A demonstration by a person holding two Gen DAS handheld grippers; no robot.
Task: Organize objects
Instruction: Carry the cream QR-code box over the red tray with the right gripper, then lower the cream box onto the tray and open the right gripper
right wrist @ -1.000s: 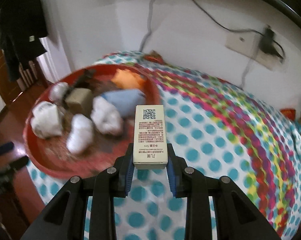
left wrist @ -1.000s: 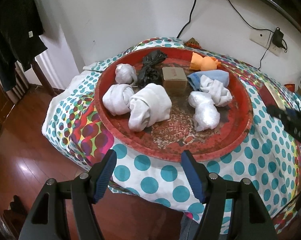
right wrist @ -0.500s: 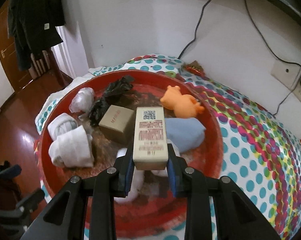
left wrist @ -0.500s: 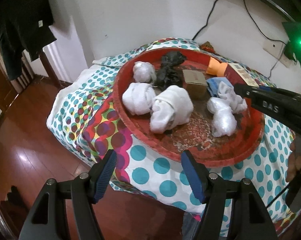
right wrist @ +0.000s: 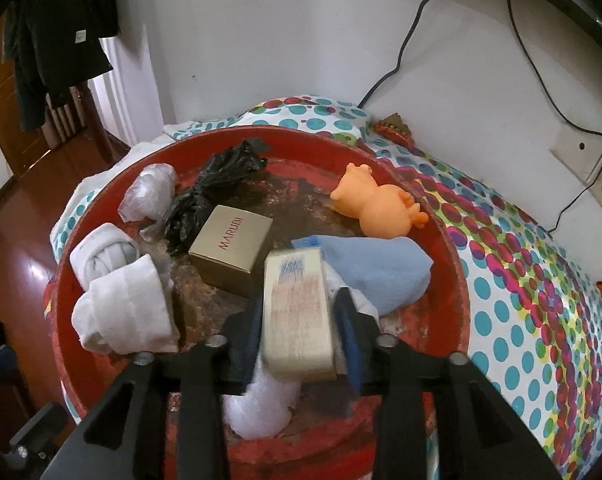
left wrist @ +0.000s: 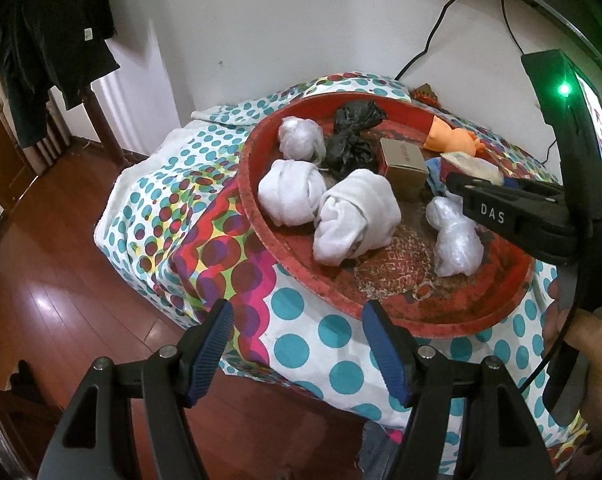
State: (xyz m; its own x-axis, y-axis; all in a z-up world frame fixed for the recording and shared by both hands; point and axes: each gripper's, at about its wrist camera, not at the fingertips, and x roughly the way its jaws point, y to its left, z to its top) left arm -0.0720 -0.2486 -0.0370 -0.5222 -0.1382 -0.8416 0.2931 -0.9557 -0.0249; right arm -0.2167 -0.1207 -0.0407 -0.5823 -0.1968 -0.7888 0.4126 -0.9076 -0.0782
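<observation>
A round red tray point(left wrist: 261, 216) point(right wrist: 453, 264) sits on the polka-dot cloth. In it lie white cloth rolls point(left wrist: 357, 216) point(right wrist: 125, 312), a gold box point(left wrist: 405, 164) point(right wrist: 233, 248), a black bag point(right wrist: 217, 188), an orange toy point(right wrist: 377, 208), a blue cloth point(right wrist: 377, 272) and plastic bundles point(left wrist: 457, 244). My right gripper point(right wrist: 299, 316) is over the tray; its jaws have parted slightly around a blurred cream box point(right wrist: 297, 312). It shows at the right of the left wrist view point(left wrist: 501, 204). My left gripper point(left wrist: 297, 336) is open and empty, in front of the tray.
The table stands against a white wall with cables and a socket point(right wrist: 581, 160). Dark clothes point(left wrist: 49, 48) hang at the left over a wooden floor point(left wrist: 49, 280). A small red item point(right wrist: 393, 130) lies at the table's back edge.
My right gripper carried the cream box from over the cloth to over the tray and lower; the jaws now look slightly parted. The left gripper drifted left.
</observation>
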